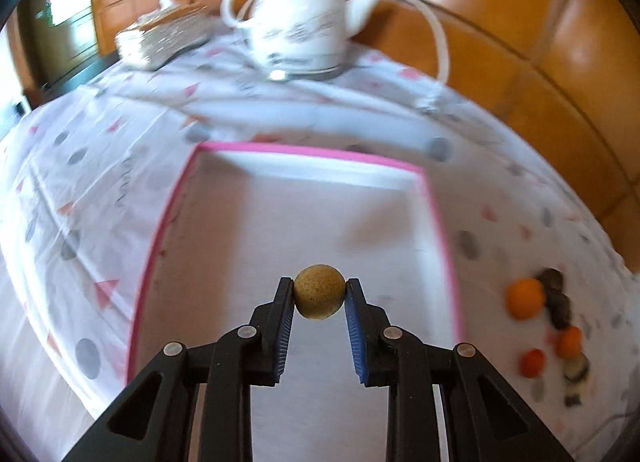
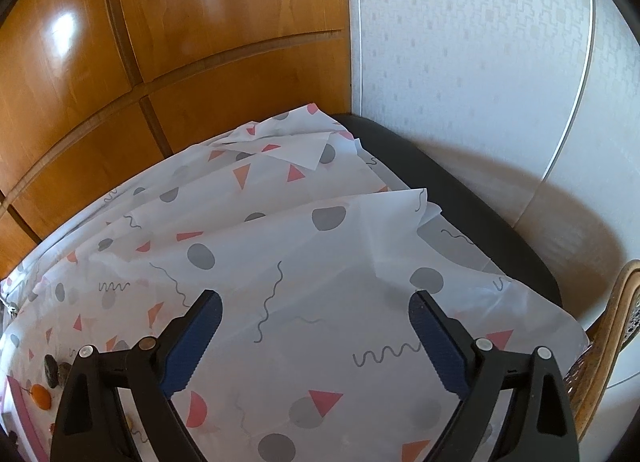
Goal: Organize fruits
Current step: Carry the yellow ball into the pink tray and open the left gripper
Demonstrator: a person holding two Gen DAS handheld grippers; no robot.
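My left gripper (image 1: 319,294) is shut on a small round tan fruit (image 1: 319,292) and holds it above the white tray with a pink rim (image 1: 308,151). The tray's floor looks bare. To the right of the tray, on the patterned cloth, lie an orange fruit (image 1: 525,298), two smaller orange fruits (image 1: 571,342) (image 1: 533,362) and several dark fruits (image 1: 557,302). My right gripper (image 2: 316,314) is open and empty above the cloth (image 2: 320,262). An orange fruit (image 2: 40,396) and dark fruits (image 2: 51,369) show at its far left.
A white teapot (image 1: 298,17) on a base stands at the back of the table, with a white cord (image 1: 438,41) to its right. A tissue box (image 1: 160,39) sits to its left. Wooden panels (image 2: 120,61) back the table. A wicker chair (image 2: 612,334) is at the right.
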